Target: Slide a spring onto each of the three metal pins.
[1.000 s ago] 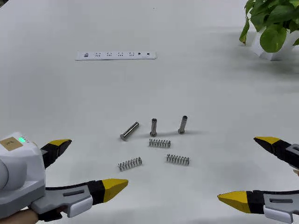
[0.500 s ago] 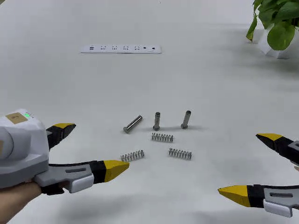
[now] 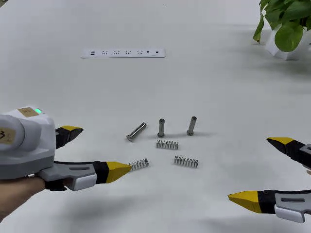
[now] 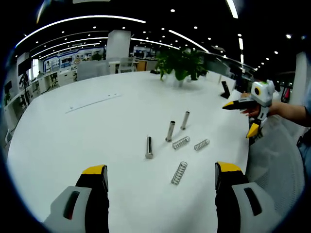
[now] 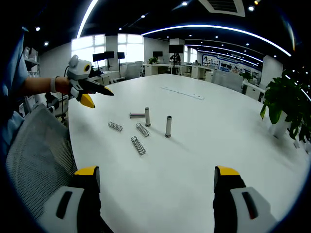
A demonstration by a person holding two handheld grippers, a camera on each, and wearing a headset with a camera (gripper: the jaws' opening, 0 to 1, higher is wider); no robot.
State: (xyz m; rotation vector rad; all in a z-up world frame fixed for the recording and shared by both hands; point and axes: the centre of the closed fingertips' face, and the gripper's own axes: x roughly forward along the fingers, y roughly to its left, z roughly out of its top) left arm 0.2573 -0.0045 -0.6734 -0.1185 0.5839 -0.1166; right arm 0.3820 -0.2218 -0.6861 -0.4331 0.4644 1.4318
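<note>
Three metal pins and three springs rest loose on the white table (image 3: 209, 92), none of them touching. The lying pin (image 3: 136, 131) is on its side at the left of the row. The middle pin (image 3: 161, 128) and the right pin (image 3: 191, 125) stand upright, wider end down. The first spring (image 3: 167, 144) lies just in front of the middle pin. The second spring (image 3: 186, 161) lies nearer the person and to the right. The third spring (image 3: 139, 164) lies to the left, with one end just beside a yellow fingertip of the left gripper (image 3: 97, 150).

That gripper is held in a hand (image 3: 14, 196). Its fingers (image 3: 114, 171) are spread wide and grip nothing. In the left gripper view the third spring lies on the table ahead, in line with the gap between them.

The right gripper (image 3: 259, 170) hovers at the lower right, well apart from the parts, its fingers likewise wide apart and empty.

A power strip (image 3: 123, 53) lies flat at the far side of the table. A potted plant (image 3: 284, 24) stands at the far right corner.
</note>
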